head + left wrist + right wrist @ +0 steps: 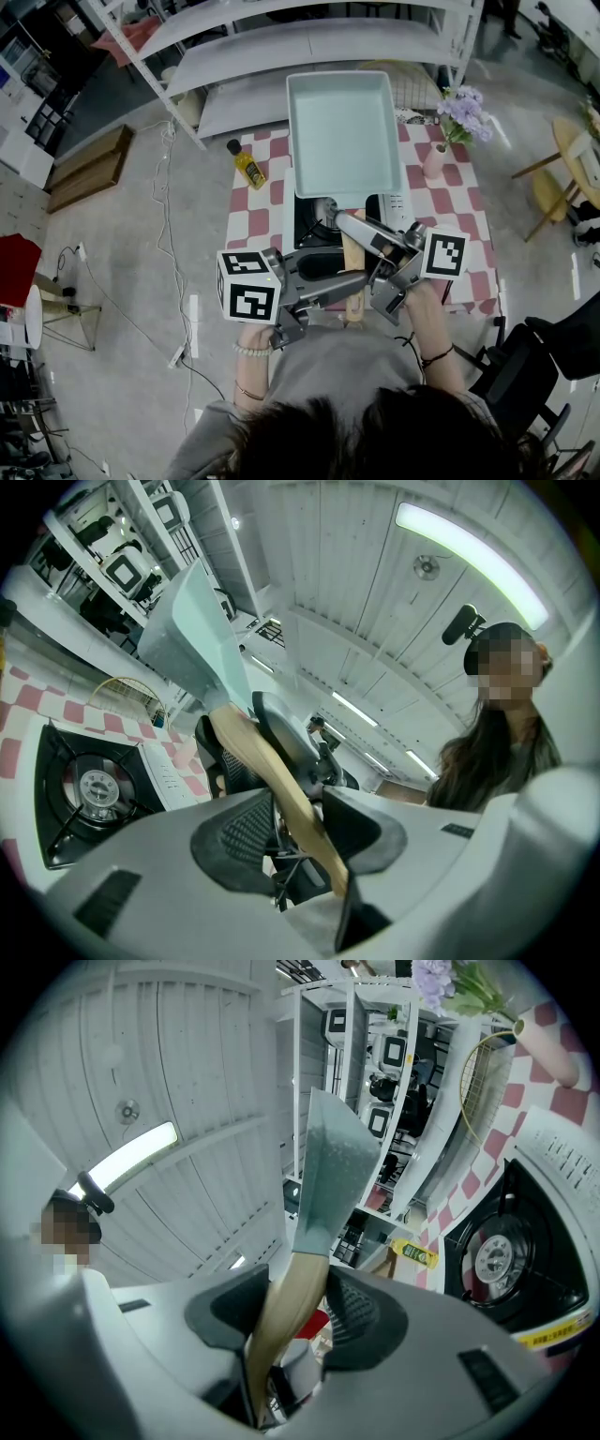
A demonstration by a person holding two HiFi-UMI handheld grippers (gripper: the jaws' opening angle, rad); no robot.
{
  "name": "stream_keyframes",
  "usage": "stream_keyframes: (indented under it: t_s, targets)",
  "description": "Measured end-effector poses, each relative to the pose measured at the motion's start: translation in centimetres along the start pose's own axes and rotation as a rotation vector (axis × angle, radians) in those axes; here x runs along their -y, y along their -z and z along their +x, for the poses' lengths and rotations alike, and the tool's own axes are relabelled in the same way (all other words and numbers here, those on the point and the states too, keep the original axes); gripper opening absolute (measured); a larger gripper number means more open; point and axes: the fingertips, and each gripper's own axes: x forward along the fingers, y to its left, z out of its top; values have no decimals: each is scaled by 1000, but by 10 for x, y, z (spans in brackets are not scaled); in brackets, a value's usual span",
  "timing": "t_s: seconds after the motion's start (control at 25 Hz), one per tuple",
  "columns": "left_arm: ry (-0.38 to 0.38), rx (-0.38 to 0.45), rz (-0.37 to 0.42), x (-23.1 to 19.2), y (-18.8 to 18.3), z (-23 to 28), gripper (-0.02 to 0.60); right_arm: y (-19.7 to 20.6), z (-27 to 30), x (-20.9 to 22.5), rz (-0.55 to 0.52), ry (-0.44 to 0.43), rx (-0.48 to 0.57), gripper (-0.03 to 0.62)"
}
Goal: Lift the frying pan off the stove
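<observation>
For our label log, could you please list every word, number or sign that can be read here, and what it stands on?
No text is readable.
Label on the bottle: too small.
Panel print on the stove: blurred.
Yellow sticker on its front: blurred.
The cubes: square markers only, no words.

You are working in a test hall dressed up as a kitchen, not a home. The table (265, 202) carries a red-and-white checked cloth, a gas stove (89, 789), an oil bottle (248, 164) at its left edge and flowers (461, 108) at its right corner. Behind the table stands bare white shelving (281, 47). Left of it, cables (167, 234) trail over a concrete floor (122, 272). Right of it sits an office chair (525, 366). Overhead is a ribbed ceiling (328, 564) with strip lights (469, 560).
</observation>
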Motion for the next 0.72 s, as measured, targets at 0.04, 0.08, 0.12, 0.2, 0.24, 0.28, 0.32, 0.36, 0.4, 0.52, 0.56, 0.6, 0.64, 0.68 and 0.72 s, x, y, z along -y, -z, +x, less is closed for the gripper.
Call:
stream_keyframes:
  t_s: [0.04, 0.08, 0.12, 0.2, 0.24, 0.28, 0.32, 0.36, 0.4, 0.52, 0.56, 0.6, 0.64, 0.68, 0.72]
  targets:
    - [0, 0, -1, 0, 0, 0, 173, 0, 0, 0, 2, -1, 2, 201]
    - [0, 0, 1, 0, 0, 0, 173, -1, 0, 0, 3, -2, 3, 201]
    - [1, 1, 3, 0, 0, 0, 173, -1, -1, 0, 4, -3, 4, 201]
    - [3, 1, 2, 0, 0, 1, 173, -1, -1, 0, 4, -4, 4, 201]
    - [3, 2, 2, 0, -1, 1, 173, -1, -2, 0, 5, -4, 5, 201]
    - [3, 1, 1, 1, -1, 1, 173, -2, -2, -1, 5, -5, 5, 201]
    - [2, 0, 1, 1, -1, 1, 173, -2, -2, -1, 6, -4, 6, 201]
    - [0, -1, -1, 1, 0, 1, 173, -2, -2, -1, 6, -4, 7, 201]
    - [-1, -1, -2, 1, 0, 1, 173, -2, -2, -1, 7, -4, 8, 201]
    - [4, -1, 2, 0, 0, 1, 173, -2, -2, -1, 7, -4, 8, 201]
    - [5, -1, 3, 0, 0, 1, 173, -1, -3, 0, 8, -4, 8, 201]
    - [6, -1, 2, 0, 1, 2, 173, -1, -3, 0, 8, -4, 9, 201]
    - [5, -1, 1, 0, 1, 2, 173, -1, -3, -1, 8, -4, 9, 201]
    - [2, -2, 0, 0, 1, 2, 173, -1, -3, -1, 7, -4, 9, 201]
    - [-1, -3, 0, 0, 1, 2, 173, -1, -4, 0, 7, -4, 9, 201]
